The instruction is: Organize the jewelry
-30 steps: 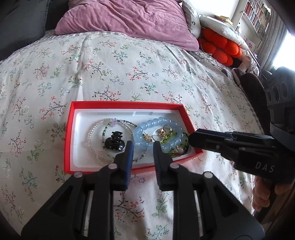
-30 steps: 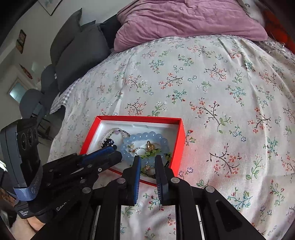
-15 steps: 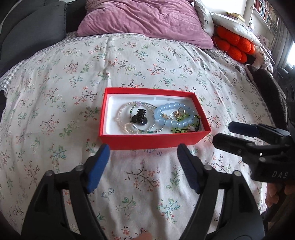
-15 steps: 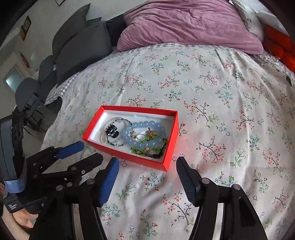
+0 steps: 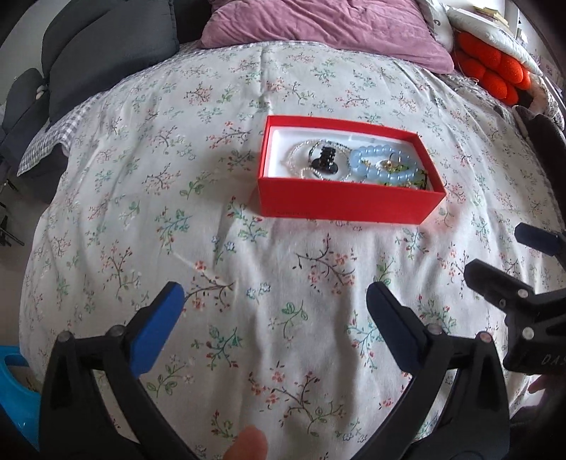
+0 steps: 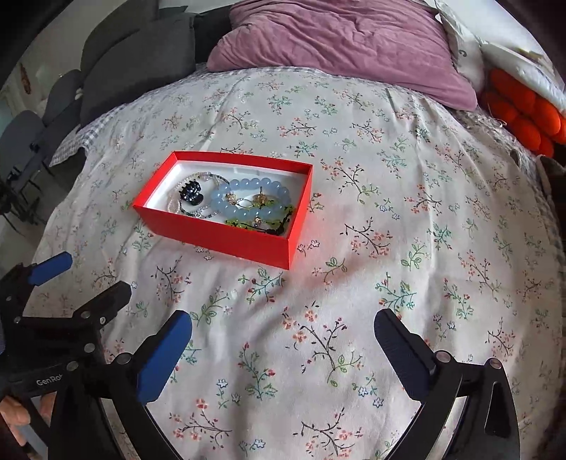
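Note:
A red box with a white lining sits on the floral bedspread; it also shows in the right wrist view. Inside lie a blue bead bracelet, a black hair claw, a clear bead strand, green beads and gold earrings. My left gripper is open and empty, well short of the box. My right gripper is open and empty, near the front of the bed, right of the left one.
A purple pillow lies at the head of the bed. Dark grey cushions are at the back left. An orange knobbly cushion is at the back right. A blue object sits beside the bed at the lower left.
Both grippers have opened wide and pulled back from the box toward the near edge of the bed. The jewelry stays in the box.

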Motion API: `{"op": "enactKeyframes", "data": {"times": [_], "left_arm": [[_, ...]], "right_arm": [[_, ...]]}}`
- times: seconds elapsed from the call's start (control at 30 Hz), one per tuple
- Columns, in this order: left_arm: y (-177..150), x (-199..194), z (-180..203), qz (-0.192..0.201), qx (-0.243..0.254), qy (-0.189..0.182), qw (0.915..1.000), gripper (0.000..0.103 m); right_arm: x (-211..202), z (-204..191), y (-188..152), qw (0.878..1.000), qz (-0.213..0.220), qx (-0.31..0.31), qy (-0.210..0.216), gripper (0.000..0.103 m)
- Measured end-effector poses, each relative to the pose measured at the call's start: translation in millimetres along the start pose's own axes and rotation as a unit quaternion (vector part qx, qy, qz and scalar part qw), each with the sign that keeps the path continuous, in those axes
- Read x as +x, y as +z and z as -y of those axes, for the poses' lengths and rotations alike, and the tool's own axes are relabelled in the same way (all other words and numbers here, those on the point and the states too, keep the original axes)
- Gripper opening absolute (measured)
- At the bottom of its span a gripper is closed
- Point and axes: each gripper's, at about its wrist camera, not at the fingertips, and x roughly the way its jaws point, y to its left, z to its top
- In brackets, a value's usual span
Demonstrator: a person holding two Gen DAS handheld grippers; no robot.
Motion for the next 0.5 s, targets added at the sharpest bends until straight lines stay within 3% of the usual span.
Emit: {"op": "enactKeyframes", "data": {"times": [0.5], "left_arm": [[-11.2,4.4,-11.7,-0.033,-0.022,0.016,0.9991,0.102]], "right_arm": [[2.4,-5.5,-1.7,1.0,-0.01,0.02,-0.018,0.103]]}}
